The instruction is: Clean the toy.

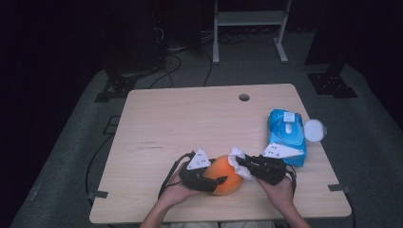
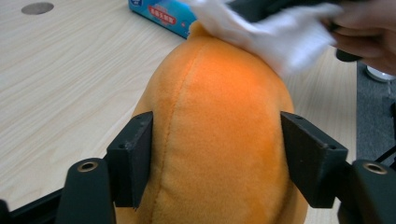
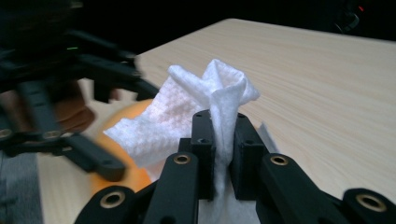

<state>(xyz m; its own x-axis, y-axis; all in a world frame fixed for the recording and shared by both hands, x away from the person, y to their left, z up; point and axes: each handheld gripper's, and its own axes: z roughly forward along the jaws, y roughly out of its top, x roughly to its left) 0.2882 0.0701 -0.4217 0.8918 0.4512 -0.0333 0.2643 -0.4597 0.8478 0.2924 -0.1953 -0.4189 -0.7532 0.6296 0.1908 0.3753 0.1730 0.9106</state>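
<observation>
Near the front edge of the pale wooden table [image 1: 190,114], the left gripper [image 2: 217,156] clamps the orange plush toy [image 2: 219,140] to steady it while the right gripper [image 3: 223,140], pinched tight on a white wipe [image 3: 187,112], seemingly rubs its top beside the blue wipes pack [image 1: 285,133].

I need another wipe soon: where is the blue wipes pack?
In the high view the blue wipes pack lies at the table's right edge, just beyond the right gripper.

Right gripper [image 3: 219,154] jaws clamp white wipe [image 3: 187,112], orange plush [image 3: 126,140] beneath.
</observation>
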